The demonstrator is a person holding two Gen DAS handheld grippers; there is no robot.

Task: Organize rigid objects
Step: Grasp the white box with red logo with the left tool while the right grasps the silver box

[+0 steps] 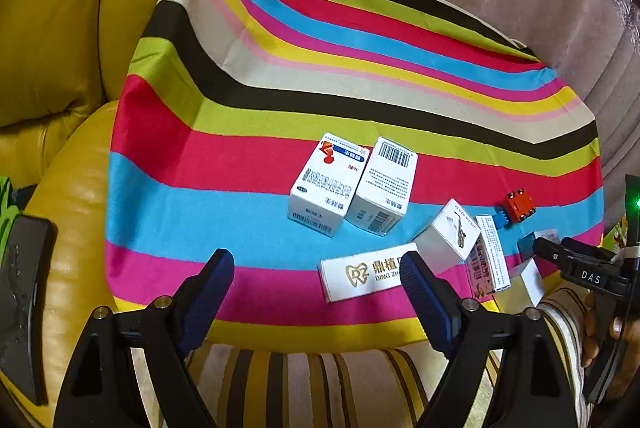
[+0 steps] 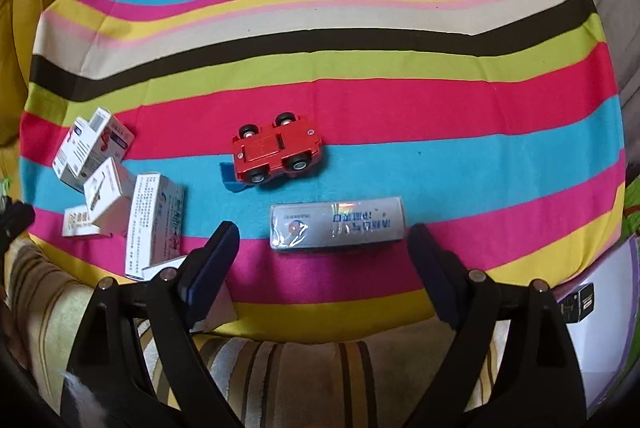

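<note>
While both pairs of jaws stand apart and empty, the left wrist view shows the left gripper [image 1: 316, 278] poised over a brightly striped cloth [image 1: 248, 187] spread across a cushioned seat, with a yellow leather armrest [image 1: 60, 67] to one side. Two white cardboard medicine boxes [image 1: 352, 183] sit side by side, touching, on the blue stripe; nearer the camera a flat white box with a gold tooth logo [image 1: 360, 274] lies partly behind one jaw. Beside it are a small white box printed with a saxophone [image 1: 450, 234] and a narrow white-and-pink carton [image 1: 490, 256], while a red toy car [image 1: 519, 205] lies farther off by the cloth's edge. The right gripper [image 1: 576, 264] shows at the frame's margin. From the right wrist view, the right gripper [image 2: 322, 268] hangs open just above a long silver foil-wrapped box with blue lettering [image 2: 338, 226], which lies on the cloth between the jaws' tips without touching them. The toy car [image 2: 278, 152] rests upside down, wheels up, just beyond that box, and the white boxes cluster well to the left.
</note>
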